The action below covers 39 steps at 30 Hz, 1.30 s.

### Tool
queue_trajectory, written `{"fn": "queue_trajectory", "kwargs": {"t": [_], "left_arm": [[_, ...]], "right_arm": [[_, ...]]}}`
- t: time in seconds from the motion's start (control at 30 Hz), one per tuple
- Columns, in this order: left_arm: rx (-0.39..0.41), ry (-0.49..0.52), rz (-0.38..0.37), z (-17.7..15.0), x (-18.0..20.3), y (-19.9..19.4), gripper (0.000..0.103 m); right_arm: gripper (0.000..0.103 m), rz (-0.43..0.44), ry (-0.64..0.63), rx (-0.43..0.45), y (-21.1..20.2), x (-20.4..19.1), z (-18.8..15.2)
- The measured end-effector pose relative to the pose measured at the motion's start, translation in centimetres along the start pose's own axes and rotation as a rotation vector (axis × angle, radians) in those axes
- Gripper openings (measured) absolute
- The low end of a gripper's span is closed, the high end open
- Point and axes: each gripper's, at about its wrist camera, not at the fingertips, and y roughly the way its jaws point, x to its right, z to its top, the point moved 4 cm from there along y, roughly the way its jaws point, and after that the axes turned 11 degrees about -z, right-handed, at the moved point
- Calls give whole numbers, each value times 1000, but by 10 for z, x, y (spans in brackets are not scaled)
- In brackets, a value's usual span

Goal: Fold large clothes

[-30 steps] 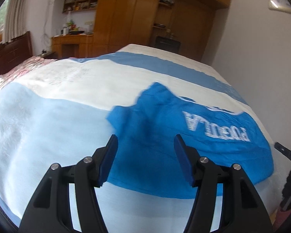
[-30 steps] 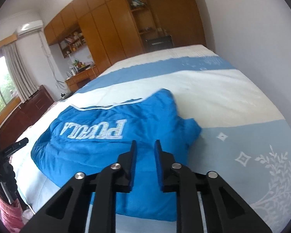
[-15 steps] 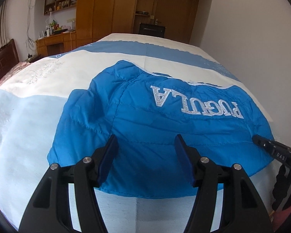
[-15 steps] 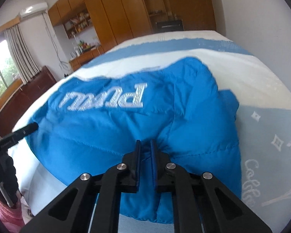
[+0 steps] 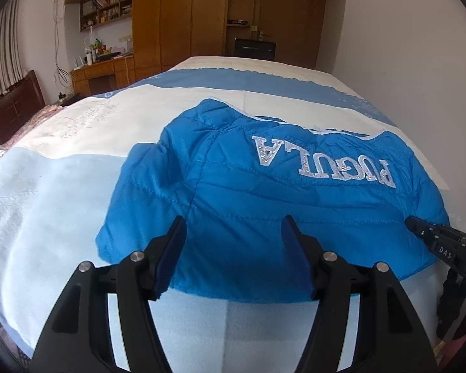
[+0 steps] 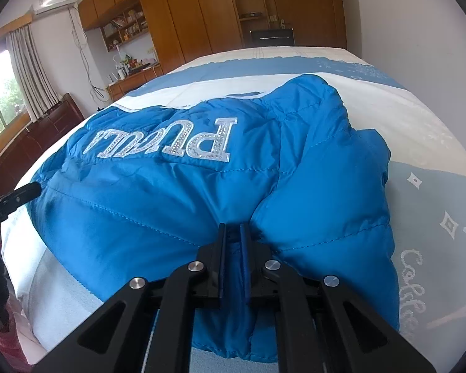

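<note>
- The blue padded jacket [image 6: 177, 205] lies on the bed [image 5: 59, 186] near its front edge, silver lettering up and reading upside down from here; one sleeve or side is bunched in a soft mound on its right half
- The right gripper [image 6: 233, 236] has its jaws nearly together, pinching a ridge of the jacket's fabric at the near hem, where the flat back meets the bunched part
- The left gripper [image 5: 233, 236] stands wide, its jaws apart over the jacket's near left hem; the cloth shows between the blue pads, but I cannot tell whether they touch it
- Step in hand, as I judge it: take hold of the near edge with both grippers for a fold; the right has its hold, the left has not
- To do it well, the left should come down onto the hem and take the full padded thickness, both layers, not just the slick outer shell, which could slip out
- The two holds should sit level along the same hem, so the fold line runs straight across
- The padding is springy and the shell smooth, so a firm bite and an even carry seem wise; the bunched right part may drag and want flattening
- A black stand [image 5: 450, 248] sits at the bed's edge close to the jacket; best kept clear of
</note>
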Motion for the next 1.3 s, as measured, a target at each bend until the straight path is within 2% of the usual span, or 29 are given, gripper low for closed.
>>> {"fn": "queue_trajectory", "kwargs": {"t": [0.43,0.6,0.8,1.0,1.3], "left_arm": [[-8,-38,72,-9,-23,-19,68],[-21,-77,69,-16,-33,-23,72],[-52,-209,6,-28,-53,-22,74],[-62,-389,-107,-37,-75,-13,75],[-60,-537,-225,-33,-92,9,76]], "right_arm": [[8,-3,-1,3,-1,-1,2],[8,1,5,2,-2,-2,3],[8,7,10,-1,-1,-1,3],[8,9,11,-1,-1,-1,3],[8,14,13,-2,-1,1,3]]}}
